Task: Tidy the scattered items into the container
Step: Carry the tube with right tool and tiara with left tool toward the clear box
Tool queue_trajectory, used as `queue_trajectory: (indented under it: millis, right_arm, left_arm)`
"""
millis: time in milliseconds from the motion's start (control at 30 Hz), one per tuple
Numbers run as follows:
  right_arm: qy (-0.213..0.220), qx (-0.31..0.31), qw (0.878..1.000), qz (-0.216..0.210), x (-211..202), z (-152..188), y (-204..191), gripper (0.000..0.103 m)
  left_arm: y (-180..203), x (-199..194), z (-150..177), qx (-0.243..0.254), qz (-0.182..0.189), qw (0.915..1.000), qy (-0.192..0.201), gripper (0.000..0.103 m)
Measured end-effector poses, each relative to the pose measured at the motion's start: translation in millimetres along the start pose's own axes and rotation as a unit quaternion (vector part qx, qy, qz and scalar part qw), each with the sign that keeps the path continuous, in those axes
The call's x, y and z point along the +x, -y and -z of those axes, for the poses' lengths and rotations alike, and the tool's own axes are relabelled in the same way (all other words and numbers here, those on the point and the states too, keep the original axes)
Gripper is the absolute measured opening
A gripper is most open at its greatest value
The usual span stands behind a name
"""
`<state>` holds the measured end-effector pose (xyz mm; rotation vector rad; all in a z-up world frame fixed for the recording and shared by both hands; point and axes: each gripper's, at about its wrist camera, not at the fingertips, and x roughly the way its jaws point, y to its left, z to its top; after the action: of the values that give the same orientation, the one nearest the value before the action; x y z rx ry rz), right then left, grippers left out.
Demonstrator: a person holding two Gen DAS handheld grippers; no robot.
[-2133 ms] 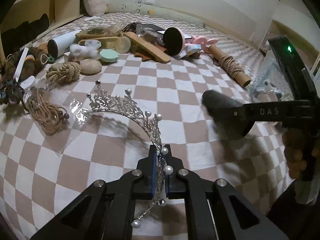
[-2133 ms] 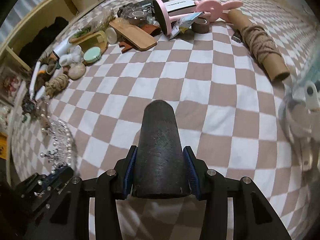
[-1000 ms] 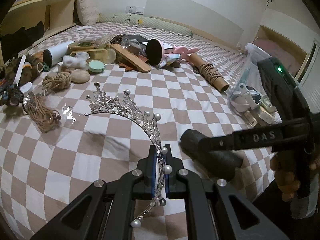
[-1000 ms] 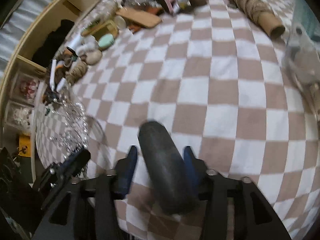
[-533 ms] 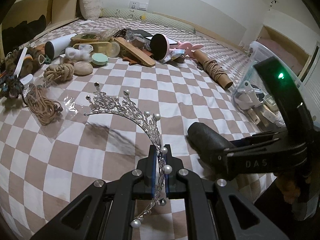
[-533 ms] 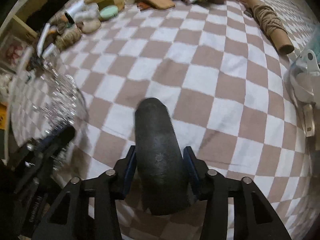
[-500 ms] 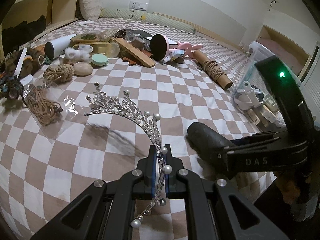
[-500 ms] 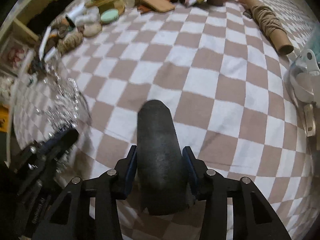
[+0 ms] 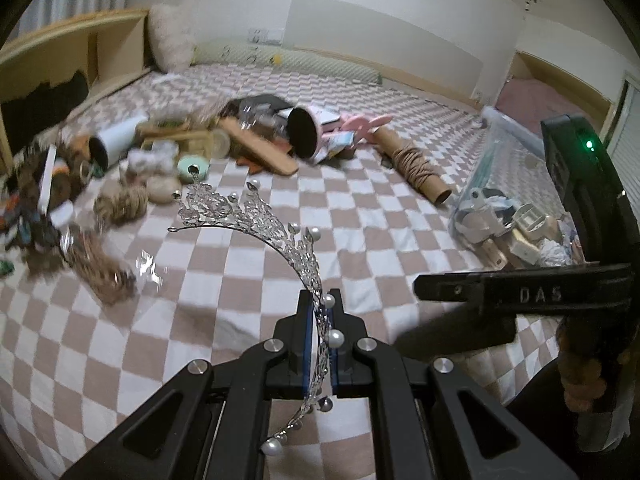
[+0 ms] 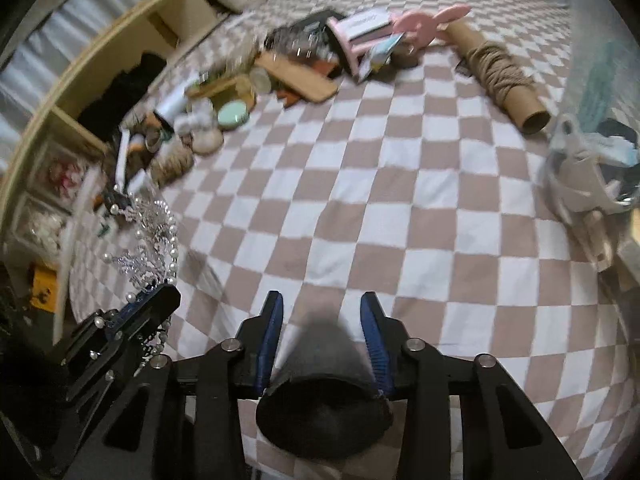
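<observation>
The right tongs [image 10: 322,336] have spread, the dark cylinder [image 10: 324,396] now loose between them. The left tongs [image 9: 320,334] pinch the tiara [image 9: 256,220]. Right of both, the clear container [image 9: 508,216] holds pale odds and ends.

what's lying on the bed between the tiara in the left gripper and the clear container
Only bare checkered bedspread lies between the tiara and the clear container, seen in the left wrist view; the cardboard tube sits farther back.

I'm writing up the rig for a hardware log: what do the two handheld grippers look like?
Both are matte black. The left gripper and right gripper have blue finger pads and silver screw heads on angular linkage arms. From the left wrist view, the right one bears white "DAS" lettering and a green indicator light.
</observation>
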<state>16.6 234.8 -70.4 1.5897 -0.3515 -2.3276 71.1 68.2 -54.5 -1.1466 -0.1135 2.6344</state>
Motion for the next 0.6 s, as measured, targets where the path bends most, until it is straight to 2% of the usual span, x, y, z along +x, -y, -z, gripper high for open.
queue_trajectory:
  millis: [33, 67, 167, 300, 467, 600]
  right_arm:
    - [0.005, 0.011, 1.000, -0.008, -6.9, -2.5, 3.6, 0.001]
    - [0.009, 0.018, 1.000, -0.014, -13.7, -4.9, 7.0, 0.000]
    - [0.022, 0.013, 1.000, 0.009, -23.4, -8.0, 11.8, 0.000]
    - [0.014, 0.020, 1.000, -0.005, -23.0, -2.7, 20.4, 0.001]
    - [-0.025, 0.011, 1.000, 0.004, -15.8, 5.5, 22.0, 0.001]
    - [-0.063, -0.029, 0.997, 0.024, -11.1, 15.9, 12.0, 0.002]
  left_arm:
    - [3.9, -2.5, -4.2, 0.004, 0.001, 1.0000, 0.004, 0.007]
    - [8.1, -5.2, -8.4, 0.008, 0.003, 0.9999, 0.008, 0.007]
    - [12.2, -4.6, -7.2, 0.012, 0.004, 0.9999, 0.005, 0.007]
    - [14.9, -1.0, -1.1, 0.013, 0.004, 0.9999, -0.004, 0.007]
    - [18.3, 3.4, 6.5, 0.016, 0.004, 0.9998, -0.015, 0.007]
    - [21.1, 7.0, 12.6, 0.017, 0.004, 0.9996, -0.023, 0.007]
